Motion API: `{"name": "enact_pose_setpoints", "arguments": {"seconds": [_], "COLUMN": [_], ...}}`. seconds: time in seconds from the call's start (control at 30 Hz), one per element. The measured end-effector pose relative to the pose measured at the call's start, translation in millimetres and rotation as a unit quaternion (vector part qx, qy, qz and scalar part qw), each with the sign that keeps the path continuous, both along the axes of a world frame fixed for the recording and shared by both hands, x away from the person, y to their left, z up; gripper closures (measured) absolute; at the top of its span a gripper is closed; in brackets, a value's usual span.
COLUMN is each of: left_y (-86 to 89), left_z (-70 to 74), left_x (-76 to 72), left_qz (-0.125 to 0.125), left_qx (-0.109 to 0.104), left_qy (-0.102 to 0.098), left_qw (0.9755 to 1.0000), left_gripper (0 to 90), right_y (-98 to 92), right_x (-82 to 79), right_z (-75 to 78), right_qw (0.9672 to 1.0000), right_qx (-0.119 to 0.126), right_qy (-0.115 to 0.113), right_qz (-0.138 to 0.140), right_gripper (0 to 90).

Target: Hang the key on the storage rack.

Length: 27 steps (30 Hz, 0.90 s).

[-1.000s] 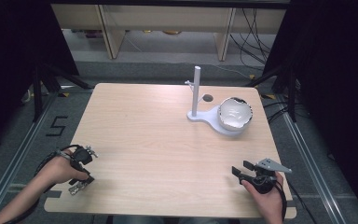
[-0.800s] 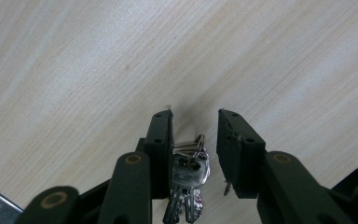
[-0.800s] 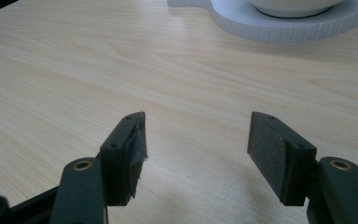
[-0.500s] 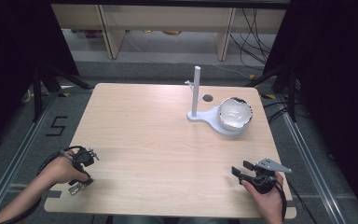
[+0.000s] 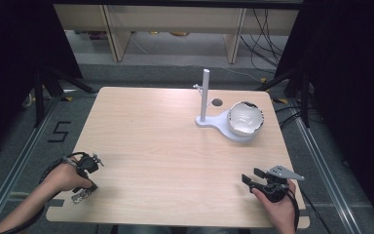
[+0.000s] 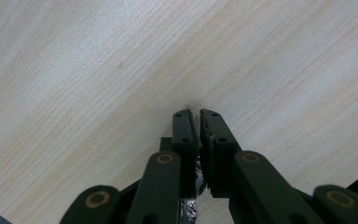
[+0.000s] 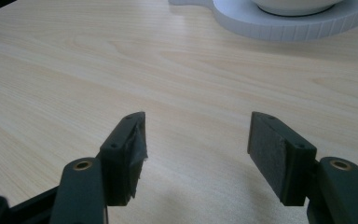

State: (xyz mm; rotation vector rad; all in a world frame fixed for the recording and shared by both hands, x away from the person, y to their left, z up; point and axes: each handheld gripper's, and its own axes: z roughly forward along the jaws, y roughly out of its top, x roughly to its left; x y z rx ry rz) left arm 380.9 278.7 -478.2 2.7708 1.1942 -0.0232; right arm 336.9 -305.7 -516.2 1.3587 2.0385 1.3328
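Note:
My left gripper [image 5: 95,160] rests over the near left corner of the light wooden table [image 5: 165,146], held by a hand. Its jaws [image 6: 196,114] have just been closing and now stand almost together with only a thin slit and nothing between them. At the near right corner a hand holds my right gripper [image 5: 251,176], whose jaws [image 7: 198,135] stand wide open over bare wood with nothing between them. A white bowl [image 5: 245,118] with a dark rim sits on the round base of a white stand [image 5: 219,123] at the far right.
The stand's upright white post [image 5: 205,95] rises left of the bowl. A small dark round hole [image 5: 216,102] marks the table behind it. In the right gripper view the stand's base [image 7: 289,25] lies ahead. Shelving and cables lie beyond the far edge.
The left gripper's jaws have drawn together. Both hands have stayed where they were, and the bowl and stand have not moved.

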Motion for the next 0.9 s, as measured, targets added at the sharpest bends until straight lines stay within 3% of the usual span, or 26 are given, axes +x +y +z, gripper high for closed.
{"name": "enact_pose_setpoints", "arguments": {"seconds": [0.2, 0.33, 0.37, 0.47, 0.5, 0.57, 0.9], "left_y": [1.6, 2.2, 2.0, 2.0, 1.0, 2.0, 1.7], "left_z": [3.3, 7.5, 5.6, 3.1, 1.7, 1.6, -1.0], "left_x": [-0.4, 0.3, -1.1, -1.3, -2.5, -1.3, -2.3], "left_qz": [0.009, -0.001, 0.002, -0.003, 0.005, -0.006, 0.000], "left_qx": [-0.005, 0.007, 0.002, 0.006, 0.001, 0.009, 0.005], "left_qy": [-0.007, 0.002, -0.006, -0.003, -0.008, -0.003, -0.001], "left_qw": [0.9999, 1.0000, 1.0000, 1.0000, 1.0000, 0.9999, 1.0000], "left_gripper": [79.1, 79.2, 79.5, 81.6, 81.6, 84.5, 88.3], "right_y": [0.3, 0.4, 0.5, 0.2, 0.2, 0.3, 0.6], "right_x": [-0.4, -0.4, -0.4, -0.5, -0.5, -0.3, -0.4], "right_z": [0.4, 0.4, 0.5, 0.5, 0.5, 0.4, 0.4], "right_qw": [1.0000, 1.0000, 1.0000, 1.0000, 1.0000, 1.0000, 1.0000], "right_qx": [-0.001, -0.002, -0.002, 0.000, 0.000, -0.001, -0.002], "right_qy": [0.006, 0.007, 0.007, 0.006, 0.006, 0.006, 0.007], "right_qz": [0.002, 0.002, 0.001, 0.003, 0.003, 0.002, 0.002], "right_gripper": [38.1, 38.1, 38.1, 38.1, 38.1, 38.1, 38.1]}}
